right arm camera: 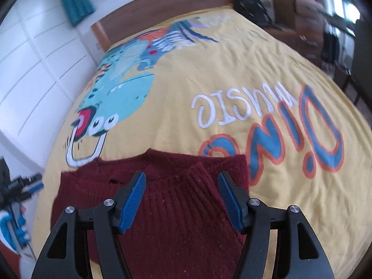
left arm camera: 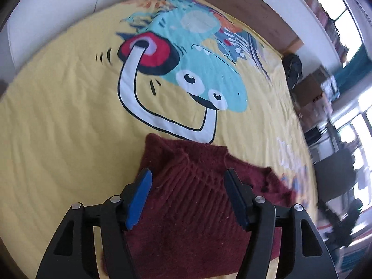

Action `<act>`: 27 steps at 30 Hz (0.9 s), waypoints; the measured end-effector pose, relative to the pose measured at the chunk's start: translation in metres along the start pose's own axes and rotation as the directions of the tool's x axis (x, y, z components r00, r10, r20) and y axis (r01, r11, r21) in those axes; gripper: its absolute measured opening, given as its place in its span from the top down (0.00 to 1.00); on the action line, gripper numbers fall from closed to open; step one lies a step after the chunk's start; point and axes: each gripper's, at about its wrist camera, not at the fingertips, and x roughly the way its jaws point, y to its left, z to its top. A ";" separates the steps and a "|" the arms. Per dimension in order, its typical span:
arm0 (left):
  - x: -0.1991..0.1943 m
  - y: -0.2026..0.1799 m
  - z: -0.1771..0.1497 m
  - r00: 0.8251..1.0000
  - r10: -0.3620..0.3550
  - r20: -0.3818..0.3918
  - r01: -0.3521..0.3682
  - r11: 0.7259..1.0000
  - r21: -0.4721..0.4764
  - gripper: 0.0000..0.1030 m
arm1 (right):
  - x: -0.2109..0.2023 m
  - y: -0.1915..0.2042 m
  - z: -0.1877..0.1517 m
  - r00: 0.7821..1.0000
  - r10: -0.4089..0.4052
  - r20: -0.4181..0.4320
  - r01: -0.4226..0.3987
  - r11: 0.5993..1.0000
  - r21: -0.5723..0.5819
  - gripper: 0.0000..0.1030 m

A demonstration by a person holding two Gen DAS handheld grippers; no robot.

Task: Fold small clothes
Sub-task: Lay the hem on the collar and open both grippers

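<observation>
Hovering over my dark red sweater [left arm camera: 186, 197], my left fingers [left arm camera: 187, 200] and right fingers [right arm camera: 182, 200] stand open, holding nothing. It lies folded on the yellow bed cover [right arm camera: 176, 116], low in both pictures.

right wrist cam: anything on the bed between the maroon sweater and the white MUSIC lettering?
Nothing. In the right wrist view, only bare yellow bedspread lies between the sweater and the MUSIC lettering.
</observation>
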 end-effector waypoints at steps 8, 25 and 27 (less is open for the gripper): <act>0.042 -0.031 -0.027 0.997 0.071 -0.014 -0.067 0.980 0.189 0.43 | 0.044 0.040 -0.029 0.998 -0.025 -0.052 0.015 0.983 -0.181 0.36; 0.083 -0.030 -0.040 0.989 0.150 -0.019 -0.139 0.952 0.274 0.42 | 0.088 0.006 -0.041 0.986 -0.116 -0.117 0.095 0.981 -0.172 0.36; 0.066 -0.037 -0.046 0.989 0.150 0.008 -0.146 0.946 0.289 0.42 | 0.072 0.009 -0.041 0.989 -0.113 -0.096 0.095 0.980 -0.175 0.36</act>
